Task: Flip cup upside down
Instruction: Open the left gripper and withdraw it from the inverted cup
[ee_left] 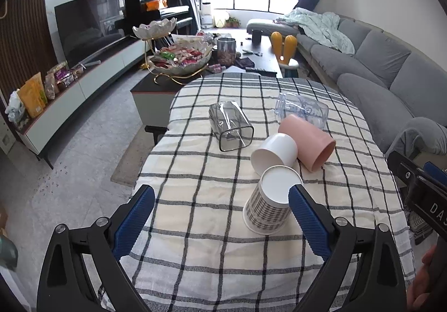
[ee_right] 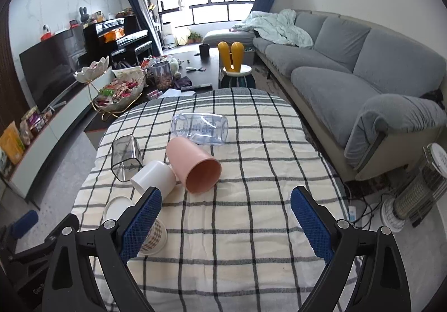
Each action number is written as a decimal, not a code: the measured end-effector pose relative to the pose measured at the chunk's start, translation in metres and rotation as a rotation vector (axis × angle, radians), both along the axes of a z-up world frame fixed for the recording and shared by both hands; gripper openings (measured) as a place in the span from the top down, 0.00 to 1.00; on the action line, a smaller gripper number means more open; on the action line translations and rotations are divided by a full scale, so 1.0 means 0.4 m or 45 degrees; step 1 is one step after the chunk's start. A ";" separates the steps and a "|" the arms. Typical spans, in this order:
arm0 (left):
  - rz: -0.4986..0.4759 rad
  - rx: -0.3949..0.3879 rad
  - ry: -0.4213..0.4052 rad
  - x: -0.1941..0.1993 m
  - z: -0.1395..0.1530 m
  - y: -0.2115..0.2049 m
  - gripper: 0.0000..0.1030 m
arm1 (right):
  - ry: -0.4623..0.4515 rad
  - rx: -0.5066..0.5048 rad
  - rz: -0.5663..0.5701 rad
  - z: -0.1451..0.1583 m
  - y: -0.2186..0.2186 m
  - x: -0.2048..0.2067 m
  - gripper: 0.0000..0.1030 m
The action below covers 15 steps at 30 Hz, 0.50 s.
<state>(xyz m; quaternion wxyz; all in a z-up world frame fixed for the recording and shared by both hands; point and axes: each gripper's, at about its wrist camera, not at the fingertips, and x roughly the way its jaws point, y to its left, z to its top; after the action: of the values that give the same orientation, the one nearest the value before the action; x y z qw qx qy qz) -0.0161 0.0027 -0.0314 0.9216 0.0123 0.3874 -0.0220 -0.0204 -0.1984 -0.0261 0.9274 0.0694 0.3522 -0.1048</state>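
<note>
A plaid paper cup point(ee_left: 266, 201) stands upside down on the checked tablecloth point(ee_left: 195, 194), its white base up; it also shows in the right wrist view point(ee_right: 152, 236). Behind it lie on their sides a white cup point(ee_left: 275, 152), a pink cup point(ee_left: 310, 141), a smoky clear square cup point(ee_left: 232, 126) and a clear bluish cup point(ee_left: 304, 111). My left gripper point(ee_left: 220, 217) is open and empty, its right finger just beside the plaid cup. My right gripper point(ee_right: 226, 225) is open and empty above the cloth, near the pink cup point(ee_right: 195, 166).
A low coffee table with a snack bowl stand point(ee_left: 178, 57) and a jar sits beyond the table. A grey sofa point(ee_right: 349, 74) runs along the right. A TV cabinet point(ee_left: 83, 83) is on the left. A heater point(ee_right: 413, 194) stands at right on the floor.
</note>
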 end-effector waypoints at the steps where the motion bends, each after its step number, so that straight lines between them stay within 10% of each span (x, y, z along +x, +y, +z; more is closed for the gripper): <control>1: 0.003 0.001 -0.006 -0.002 0.002 0.002 0.03 | -0.001 0.001 0.002 0.001 0.003 0.000 0.09; 15: 0.033 0.019 -0.081 -0.014 0.025 0.008 0.00 | -0.029 -0.014 0.000 0.015 0.010 -0.010 0.09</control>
<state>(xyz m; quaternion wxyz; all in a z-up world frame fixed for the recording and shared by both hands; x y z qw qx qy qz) -0.0217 0.0057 -0.0216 0.9335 0.0147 0.3583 -0.0069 -0.0245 -0.1943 -0.0203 0.9317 0.0654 0.3411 -0.1062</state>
